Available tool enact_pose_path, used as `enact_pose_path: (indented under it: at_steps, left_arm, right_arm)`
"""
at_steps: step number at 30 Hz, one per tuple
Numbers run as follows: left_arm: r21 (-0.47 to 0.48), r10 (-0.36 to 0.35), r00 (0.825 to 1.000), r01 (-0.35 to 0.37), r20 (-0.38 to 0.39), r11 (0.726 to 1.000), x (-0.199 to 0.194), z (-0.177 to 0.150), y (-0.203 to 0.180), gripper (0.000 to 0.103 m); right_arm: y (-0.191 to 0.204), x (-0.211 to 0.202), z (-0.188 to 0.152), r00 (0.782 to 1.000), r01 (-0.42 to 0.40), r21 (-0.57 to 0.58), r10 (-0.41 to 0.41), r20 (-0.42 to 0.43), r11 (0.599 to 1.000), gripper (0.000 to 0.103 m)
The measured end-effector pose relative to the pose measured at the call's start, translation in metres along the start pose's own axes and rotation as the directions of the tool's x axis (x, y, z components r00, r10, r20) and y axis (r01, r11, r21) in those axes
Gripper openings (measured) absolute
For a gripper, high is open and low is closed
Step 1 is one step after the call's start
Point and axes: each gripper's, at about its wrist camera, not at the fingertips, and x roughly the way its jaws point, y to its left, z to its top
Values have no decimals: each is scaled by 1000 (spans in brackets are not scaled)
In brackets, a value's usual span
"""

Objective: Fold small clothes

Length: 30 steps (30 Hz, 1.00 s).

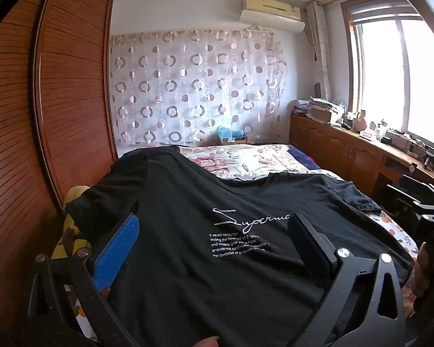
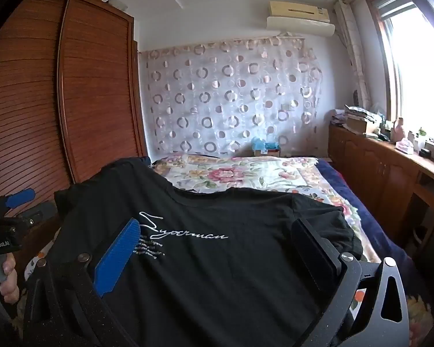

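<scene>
A black T-shirt [image 1: 217, 248] with white script lettering lies spread face up on the bed, collar away from me; it also shows in the right wrist view [image 2: 205, 260]. My left gripper [image 1: 214, 231] is open, its blue finger [image 1: 117, 251] and black finger [image 1: 312, 243] wide apart over the shirt's near part. My right gripper [image 2: 217, 237] is open too, its blue finger [image 2: 118, 257] and black finger [image 2: 312, 248] apart above the shirt's hem side. The right gripper's body shows at the right edge of the left wrist view [image 1: 425, 211].
A floral bedspread [image 2: 246, 173] covers the bed. A wooden wardrobe [image 1: 58, 101] stands close on the left. A low wooden cabinet [image 2: 390, 167] with clutter runs under the window on the right. A box with blue items [image 2: 266, 147] sits at the bed's far end.
</scene>
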Motion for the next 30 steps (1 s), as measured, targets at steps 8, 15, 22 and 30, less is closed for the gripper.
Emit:
enact_pose_path:
  at_steps: [8,15,22,30]
  left_arm:
    - [2,2,1000,-2,-6,1000,0,0,0,103]
    - [1,3,1000,-3,-4,1000,0,0,1,103]
    - [5,3,1000,-3,-4,1000,1,0,0,103]
    - [6,4,1000,-4,-2,1000,0,0,0,103]
  right_arm:
    - [-2,3,1,1000,1,-4,-1,-5,1000,103]
    - [0,5,1,1000,-10,-14,10,7,1000,103]
    - [-1,4,1,1000,-10,-15,10,5,1000,103]
    - [0,4,0,1000,-15,-16,15,4,1000,103]
